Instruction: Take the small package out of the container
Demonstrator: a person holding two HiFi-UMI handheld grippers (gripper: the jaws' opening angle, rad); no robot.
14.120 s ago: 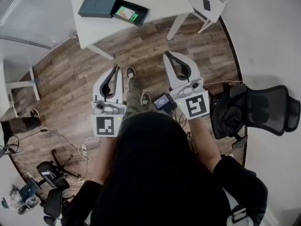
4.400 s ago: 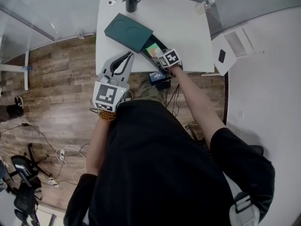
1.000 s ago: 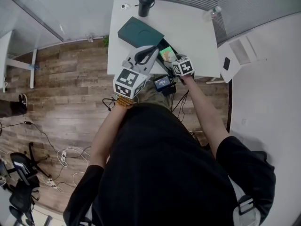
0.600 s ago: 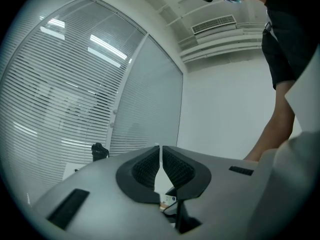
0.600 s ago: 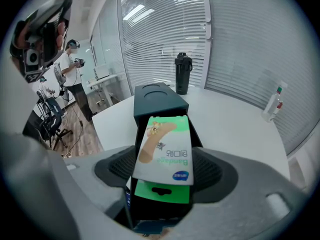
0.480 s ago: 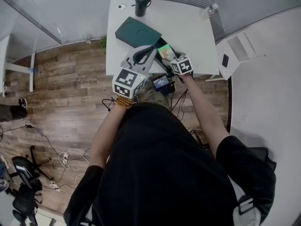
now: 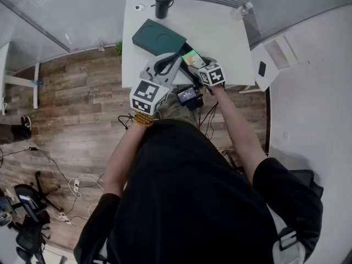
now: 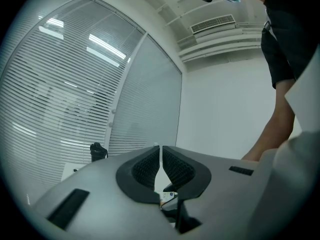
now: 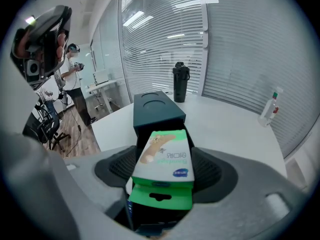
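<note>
Since the jaws of my right gripper (image 9: 165, 173) are pressed against both flanks of the small package (image 9: 165, 151), I judge the grasp itself made. The green-and-white box sits tilted between the pads, its far end over the open drawer of the dark container (image 9: 157, 111). I'd call it raised but not yet clear of the container — what is left is to draw it away and set it on the desk (image 9: 225, 129). My left gripper (image 8: 160, 159) hangs just beside the container, its jaws drawn to a thin slit with nothing between them. Farther off a black tumbler (image 9: 180, 81) stands near the desk's far edge, a clear bottle (image 9: 268, 111) to its right.
</note>
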